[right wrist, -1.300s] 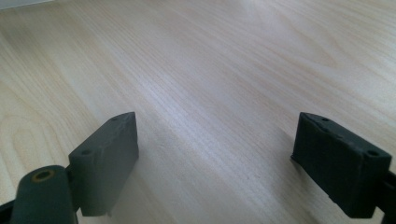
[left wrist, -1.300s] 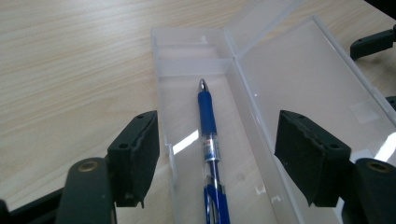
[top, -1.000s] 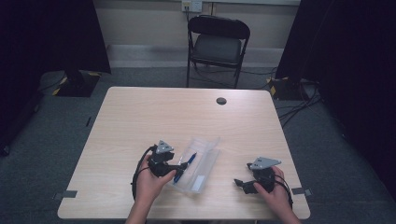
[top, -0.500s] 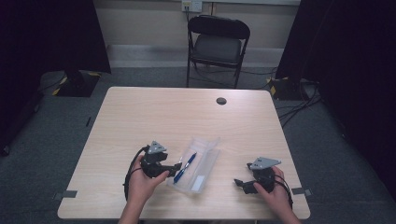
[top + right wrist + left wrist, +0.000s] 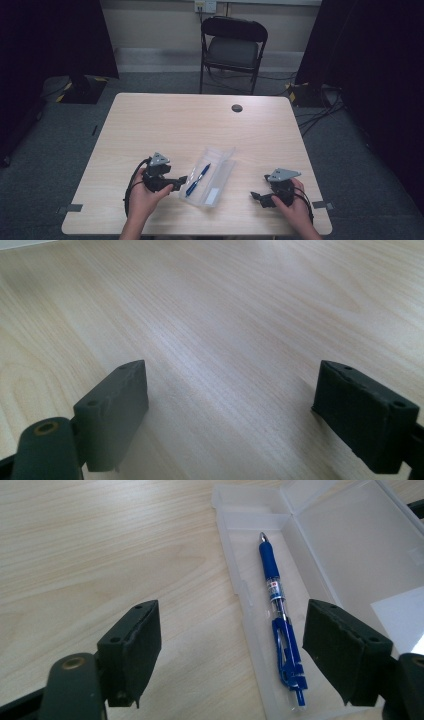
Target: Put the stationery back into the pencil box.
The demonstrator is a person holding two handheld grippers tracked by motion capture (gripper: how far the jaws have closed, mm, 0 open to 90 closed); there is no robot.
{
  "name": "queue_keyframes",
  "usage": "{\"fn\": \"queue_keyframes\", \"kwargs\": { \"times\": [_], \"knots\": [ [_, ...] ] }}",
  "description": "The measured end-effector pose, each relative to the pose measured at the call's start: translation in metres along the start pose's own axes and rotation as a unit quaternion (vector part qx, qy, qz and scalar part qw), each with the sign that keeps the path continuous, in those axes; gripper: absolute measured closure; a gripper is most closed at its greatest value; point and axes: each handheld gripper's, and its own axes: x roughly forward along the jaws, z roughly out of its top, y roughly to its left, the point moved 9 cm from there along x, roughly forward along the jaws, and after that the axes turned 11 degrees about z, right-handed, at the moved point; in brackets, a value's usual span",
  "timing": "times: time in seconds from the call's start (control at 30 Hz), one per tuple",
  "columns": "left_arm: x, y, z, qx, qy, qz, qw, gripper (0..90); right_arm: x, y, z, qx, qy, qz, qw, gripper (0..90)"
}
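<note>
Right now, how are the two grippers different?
The left gripper points at the open clear case holding a blue pen, right beside it; the right gripper sits apart from the case, over bare table. Both are black, hand-held, and open with nothing between their jaws.

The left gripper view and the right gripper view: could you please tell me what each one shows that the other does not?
The left gripper view alone shows the blue pen lying in the open clear plastic case, between the left gripper and its wide-apart jaws. The right gripper view has bare wood ahead of the right gripper. Both share the light wooden table and a pair of open black jaws rising from the bottom.
</note>
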Motion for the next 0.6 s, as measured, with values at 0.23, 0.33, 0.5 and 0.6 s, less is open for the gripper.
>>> {"fn": "queue_keyframes", "kwargs": {
  "times": [0.23, 0.33, 0.5, 0.6],
  "knots": [
    [-0.002, 0.007, -0.006, -0.001, 0.002, 0.001, 1.0000, 19.4, 0.000, 0.000, 0.000, 0.000, 0.000, 0.000, 1.0000, 13.4],
    [-0.005, 0.013, -0.010, -0.003, 0.004, 0.002, 1.0000, 18.5, 0.000, 0.000, 0.000, 0.000, 0.000, 0.000, 1.0000, 13.4],
    [-0.006, 0.018, -0.018, -0.012, 0.010, 0.003, 0.9999, 18.1, 0.000, 0.000, 0.000, 0.000, 0.000, -0.001, 1.0000, 13.4],
    [-0.007, 0.023, -0.022, -0.016, 0.011, 0.009, 0.9998, 18.0, 0.000, 0.000, 0.000, 0.000, -0.001, -0.001, 1.0000, 13.4]
  ]
}}
